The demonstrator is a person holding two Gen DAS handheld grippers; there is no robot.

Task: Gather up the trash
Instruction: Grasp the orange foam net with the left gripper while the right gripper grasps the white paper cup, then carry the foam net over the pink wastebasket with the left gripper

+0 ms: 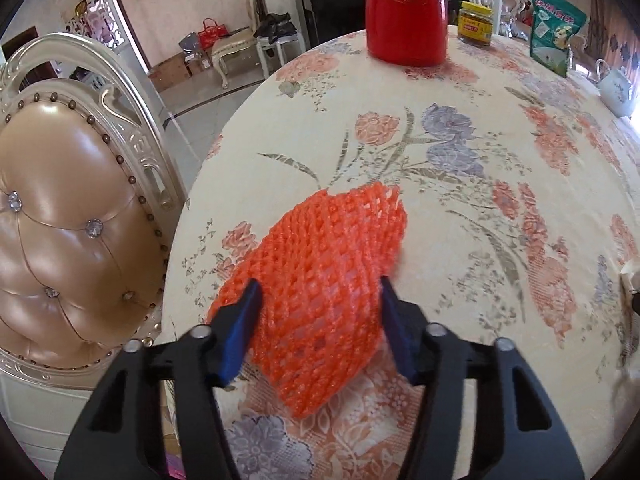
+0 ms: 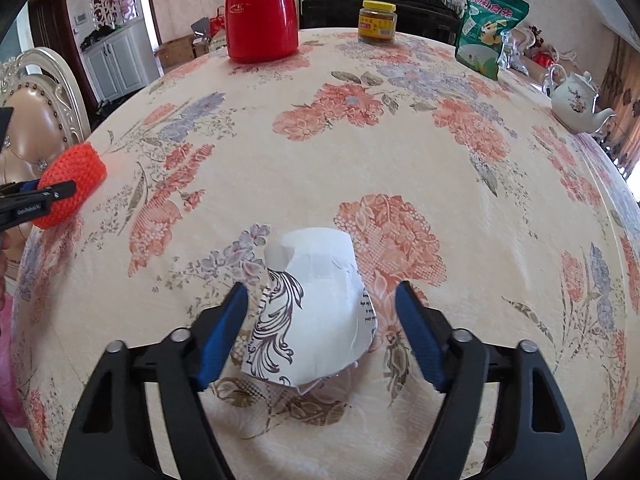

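— Cream cloth with printed peach and lilac flowers covers the round table (image 2: 400, 168); what stands at its far side?

— At twelve o'clock, a glossy red thermos (image 2: 261, 12), squat and rounded. Toward one o'clock, a glass jar (image 2: 377, 21) with a yellow lid, then a green foil snack bag (image 2: 489, 34), and at two o'clock a white porcelain teapot (image 2: 576, 102).

— And the room?

— A tufted tan leather chair (image 1: 68, 220) with brass studs and a carved ivory frame sits at nine o'clock of the table. Behind it are pinkish walls, a pale tiled floor and cardboard boxes.

— Where is the trash?

— An orange foam fruit net (image 1: 324, 280), an open lattice sleeve, lies near the table's left edge. The left gripper (image 1: 318, 292) has its blue-padded fingers either side of it, touching its edges; I cannot tell whether they are squeezing.

— The other piece?

— A crushed white paper cup (image 2: 316, 312) with a black scroll print lies on its side at six o'clock. The right gripper (image 2: 322, 300) straddles it, spread wide, with gaps on both sides.
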